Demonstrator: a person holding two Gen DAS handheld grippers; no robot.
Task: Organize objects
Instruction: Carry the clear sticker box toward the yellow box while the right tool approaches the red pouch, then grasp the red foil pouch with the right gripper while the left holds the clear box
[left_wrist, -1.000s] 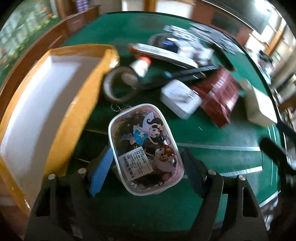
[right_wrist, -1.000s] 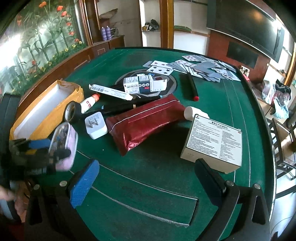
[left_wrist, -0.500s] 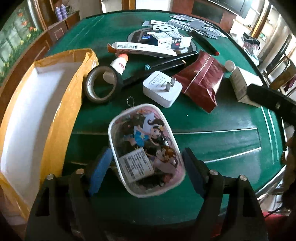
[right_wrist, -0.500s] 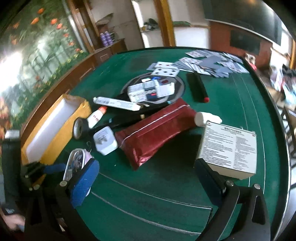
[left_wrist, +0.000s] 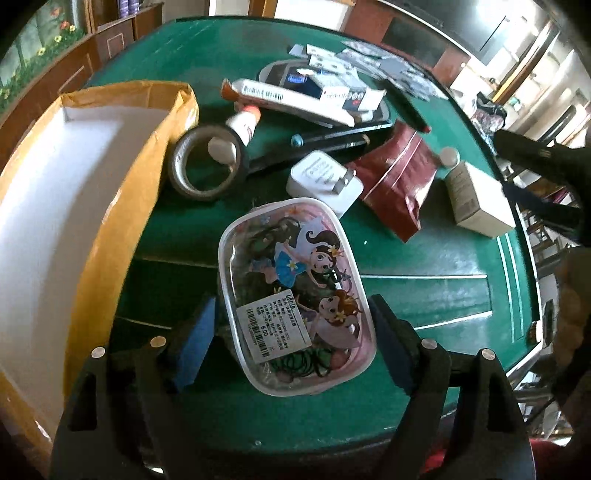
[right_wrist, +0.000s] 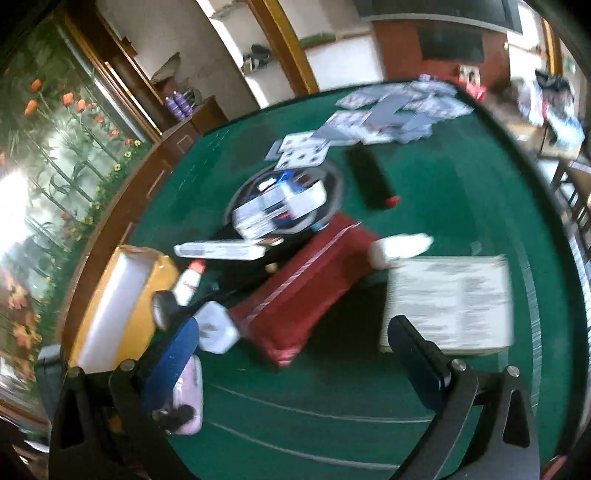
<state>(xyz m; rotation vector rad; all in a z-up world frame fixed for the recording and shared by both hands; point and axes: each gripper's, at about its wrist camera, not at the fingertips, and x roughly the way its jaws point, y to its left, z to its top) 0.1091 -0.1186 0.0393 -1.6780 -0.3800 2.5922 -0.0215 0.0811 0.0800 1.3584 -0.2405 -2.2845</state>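
My left gripper (left_wrist: 291, 332) is shut on a clear plastic box with a cartoon lid (left_wrist: 295, 291) and holds it above the green table (left_wrist: 424, 254), to the right of the yellow cardboard box (left_wrist: 77, 177) with its white inside. The plastic box also shows low left in the right wrist view (right_wrist: 186, 395), partly behind a finger. My right gripper (right_wrist: 291, 350) is open and empty above the table, near the dark red pouch (right_wrist: 299, 295) and the white carton (right_wrist: 450, 299).
On the table lie a tape roll (left_wrist: 207, 162), a glue bottle (left_wrist: 243, 123), a white charger (left_wrist: 325, 181), black pens (left_wrist: 332, 142), a long white tube box (left_wrist: 288, 99), small cartons, a black marker (right_wrist: 369, 181) and scattered playing cards (right_wrist: 388, 114). The table edge runs near on the right.
My left gripper carried the plastic box slightly back and up, staying beside the yellow box. My right gripper swung forward and leftward toward the red pouch; its view is blurred.
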